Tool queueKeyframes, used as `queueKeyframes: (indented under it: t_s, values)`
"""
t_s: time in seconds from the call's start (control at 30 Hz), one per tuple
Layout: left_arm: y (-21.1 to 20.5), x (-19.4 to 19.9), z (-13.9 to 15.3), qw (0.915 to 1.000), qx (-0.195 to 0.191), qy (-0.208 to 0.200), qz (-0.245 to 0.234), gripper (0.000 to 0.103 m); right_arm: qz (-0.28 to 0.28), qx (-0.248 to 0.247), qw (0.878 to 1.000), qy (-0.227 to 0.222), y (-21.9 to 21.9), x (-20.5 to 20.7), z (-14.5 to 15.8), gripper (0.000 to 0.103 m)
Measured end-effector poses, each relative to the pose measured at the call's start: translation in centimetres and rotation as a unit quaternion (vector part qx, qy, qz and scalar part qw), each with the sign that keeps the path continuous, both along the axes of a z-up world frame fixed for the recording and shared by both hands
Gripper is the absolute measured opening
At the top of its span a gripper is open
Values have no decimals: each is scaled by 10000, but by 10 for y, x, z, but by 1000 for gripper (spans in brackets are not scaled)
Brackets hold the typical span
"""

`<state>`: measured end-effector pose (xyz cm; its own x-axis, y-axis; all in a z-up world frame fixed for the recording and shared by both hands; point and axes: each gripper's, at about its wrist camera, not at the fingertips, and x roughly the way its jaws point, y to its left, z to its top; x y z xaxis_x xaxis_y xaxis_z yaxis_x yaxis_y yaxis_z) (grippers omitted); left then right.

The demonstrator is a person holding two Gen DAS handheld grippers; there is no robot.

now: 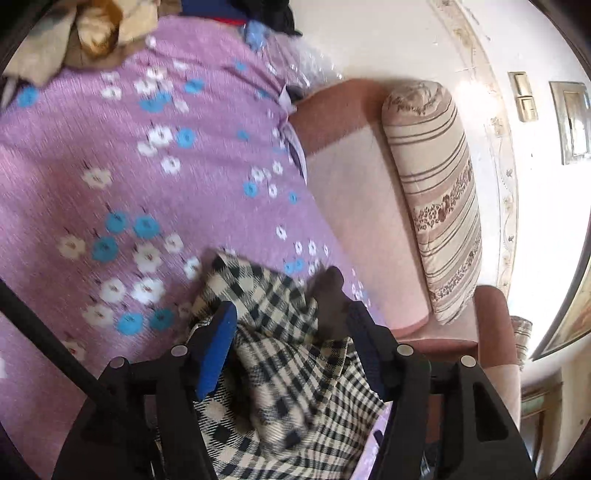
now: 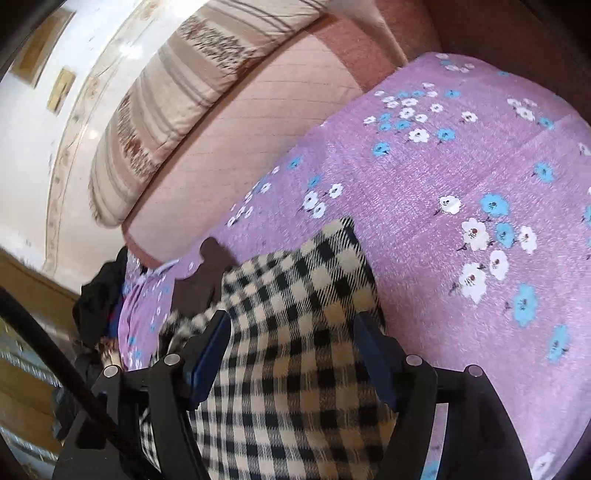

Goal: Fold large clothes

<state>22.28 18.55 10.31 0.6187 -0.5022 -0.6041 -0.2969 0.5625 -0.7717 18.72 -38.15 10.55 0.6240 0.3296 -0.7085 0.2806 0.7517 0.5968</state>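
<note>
A black-and-cream checked garment (image 1: 280, 350) lies bunched on a purple flowered sheet (image 1: 110, 166). My left gripper (image 1: 291, 317) stands open around it, blue pads on either side of the cloth, with a dark brown part (image 1: 328, 299) by the right finger. In the right wrist view the same checked garment (image 2: 295, 314) fills the space between the fingers of my right gripper (image 2: 291, 325), which is also open around it. A dark brown piece (image 2: 207, 273) shows at the garment's far left.
A pink sofa seat (image 1: 362, 206) with a striped cream bolster (image 1: 436, 199) borders the sheet. A heap of tan and dark clothes (image 1: 103, 33) lies at the sheet's far end; dark clothes (image 2: 99, 295) also show at left in the right wrist view.
</note>
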Motion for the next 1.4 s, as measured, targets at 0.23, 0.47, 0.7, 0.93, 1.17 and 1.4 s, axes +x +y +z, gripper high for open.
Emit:
queueKeyframes:
  t_s: [0.23, 0.47, 0.7, 0.93, 1.17, 1.4]
  values:
    - [-3, -45, 19, 9905, 1319, -33, -389, 70, 1536, -515, 9862, -331, 82, -26, 30, 72]
    - [-20, -113, -11, 9607, 2681, 17, -712, 70, 3472, -1097, 9309, -271, 231, -47, 16, 58]
    - [-14, -124, -33, 9520, 2920, -230, -888, 70, 3686, -1649, 9148, -79, 324, -3, -9, 58]
    - [-9, -108, -33, 9651, 2343, -374, -1109, 70, 3142, -2708, 9096, 215, 386, 102, -15, 59]
    - [-29, -94, -46, 9615, 2163, -315, -1665, 70, 2923, -2108, 9328, 75, 369, 97, 9, 67]
    - [-55, -102, -44, 9338, 2860, -273, -2133, 11, 2675, -2060, 9410, 225, 255, 2, 16, 68]
